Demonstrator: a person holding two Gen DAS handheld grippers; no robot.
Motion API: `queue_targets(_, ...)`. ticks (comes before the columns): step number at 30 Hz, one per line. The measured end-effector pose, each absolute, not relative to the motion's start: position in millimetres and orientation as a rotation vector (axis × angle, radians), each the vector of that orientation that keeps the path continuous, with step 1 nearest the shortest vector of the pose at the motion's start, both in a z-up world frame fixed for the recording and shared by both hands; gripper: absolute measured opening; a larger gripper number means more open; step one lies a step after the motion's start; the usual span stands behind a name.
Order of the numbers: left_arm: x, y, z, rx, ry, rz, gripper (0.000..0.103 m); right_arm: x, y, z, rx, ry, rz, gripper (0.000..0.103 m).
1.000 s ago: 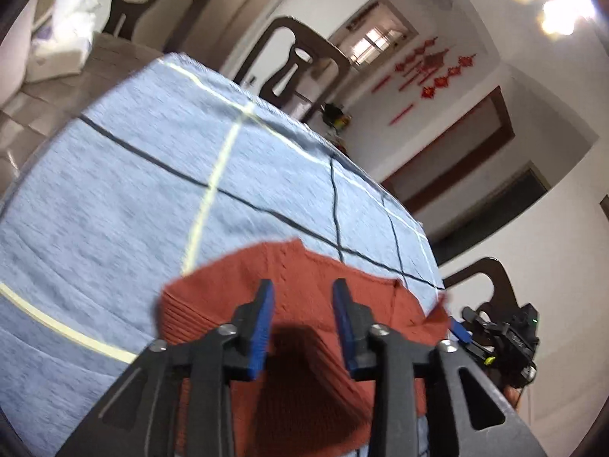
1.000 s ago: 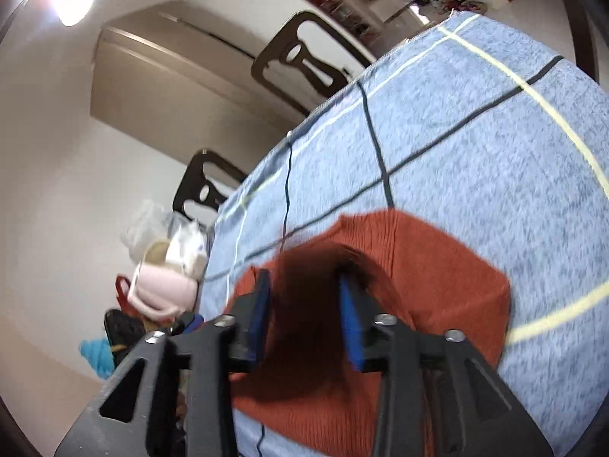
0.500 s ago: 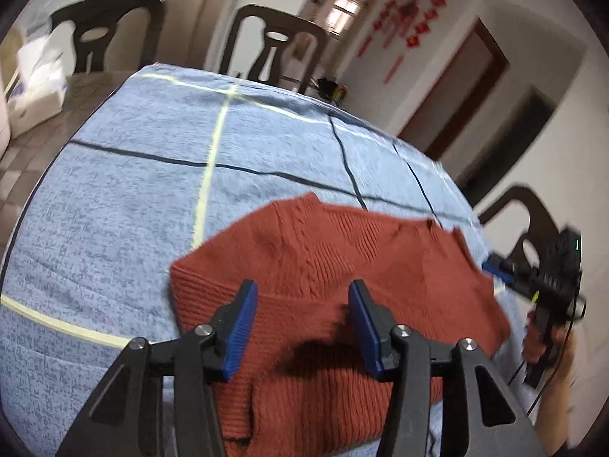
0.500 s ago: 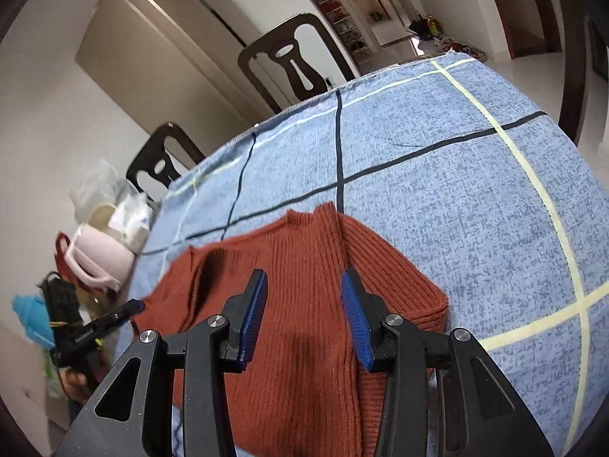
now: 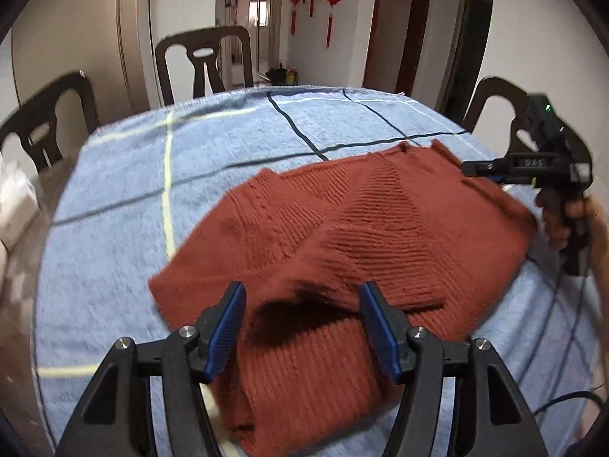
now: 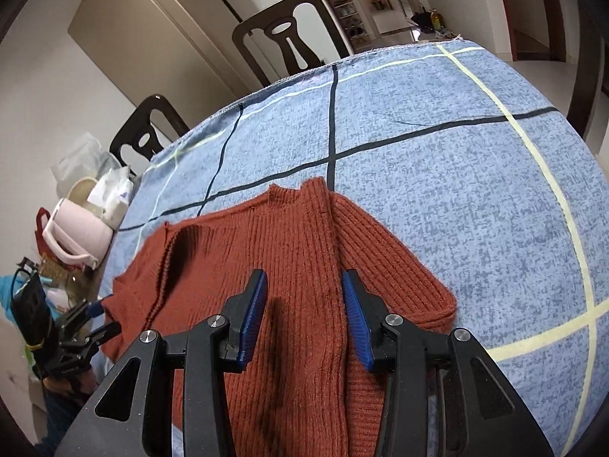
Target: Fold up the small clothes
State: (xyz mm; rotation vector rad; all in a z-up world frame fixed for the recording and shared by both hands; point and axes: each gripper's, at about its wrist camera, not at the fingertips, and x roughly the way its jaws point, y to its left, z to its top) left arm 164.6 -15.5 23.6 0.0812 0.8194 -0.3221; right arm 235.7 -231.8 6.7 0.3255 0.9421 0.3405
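A rust-red knit sweater (image 5: 380, 228) lies partly folded on the blue checked tablecloth (image 5: 125, 209). My left gripper (image 5: 302, 323) hovers over the sweater's near edge. Its jaws are opening, and the knit lies below the blue pads (image 5: 228, 320) without being pressed. My right gripper (image 6: 303, 316) stands open over the sweater (image 6: 297, 236) from the other side, with the fabric flat beneath its pads (image 6: 356, 316). Each view also shows the other tool: the right gripper (image 5: 529, 167) in a hand at the sweater's far right corner, the left gripper (image 6: 87, 323) at its lower left edge.
Dark wooden chairs (image 5: 205, 61) ring the round table. A pink bag (image 6: 76, 232) and plastic bags (image 6: 110, 190) crowd the side beyond the cloth's left edge. A white box (image 5: 15, 205) sits at far left. A cable (image 5: 563, 400) trails at lower right.
Both views have rolled toward level. The left jaws have widened and drawn back from the sweater's middle. The raised, shadowed fold between each pair of pads now lies flat on the cloth.
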Motion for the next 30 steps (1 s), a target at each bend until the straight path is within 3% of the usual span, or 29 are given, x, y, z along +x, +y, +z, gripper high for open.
queue_targets(3, 170.7, -21.4, 24.8, 0.166, 0.784, -0.282, 0.065, 238.9, -225.4, 9.4, 0.274, 0.944, 0.33, 0.04)
queue_targets(4, 173.3, -22.4, 24.9, 0.18, 0.779, -0.276, 0.065, 239.8, -222.6, 10.1, 0.251, 0.946, 0.323, 0.037)
queue_targets(6, 178.7, -22.4, 25.1, 0.169, 0.781, -0.26, 0.065, 242.0, -217.5, 10.0, 0.209, 0.955, 0.304, 0.02)
queue_targets(7, 182.2, -22.0, 25.3, 0.148, 0.784, -0.26, 0.064, 243.1, -216.0, 9.5, 0.194, 0.957, 0.298, 0.018)
queue_targets(9, 184.7, -20.3, 27.3, 0.111, 0.768, -0.273, 0.048, 244.4, -216.8, 10.3, 0.197, 0.951, 0.299, 0.01)
queue_targets(11, 188.5, -14.4, 28.0, 0.045, 0.771, -0.287, 0.023, 244.9, -221.6, 13.3, 0.224, 0.936, 0.302, 0.008)
queue_targets(13, 191.5, -6.1, 27.2, -0.017, 0.771, -0.273, 0.015, 245.1, -228.1, 15.3, 0.249, 0.922, 0.298, 0.008)
queue_targets(19, 195.4, 36.0, 20.5, -0.195, 0.797, -0.176, 0.016, 248.7, -237.4, 6.4, 0.313, 0.945, 0.302, 0.008)
queue_targets(21, 182.6, 32.2, 25.8, -0.147, 0.782, -0.243, 0.032, 247.7, -237.5, 6.5, 0.321, 0.941, 0.306, 0.008)
queue_targets(22, 175.4, 27.6, 27.9, -0.101, 0.772, -0.259, 0.051, 247.5, -238.0, 6.6, 0.326, 0.942, 0.309, 0.008)
queue_targets(23, 169.5, 21.7, 29.1, -0.05, 0.761, -0.268, 0.061, 247.4, -238.0, 6.7, 0.325, 0.942, 0.311, 0.008)
queue_targets(30, 157.7, -11.1, 22.4, 0.167, 0.783, -0.402, 0.061, 247.8, -235.5, 5.7, 0.332, 0.942, 0.312, 0.01)
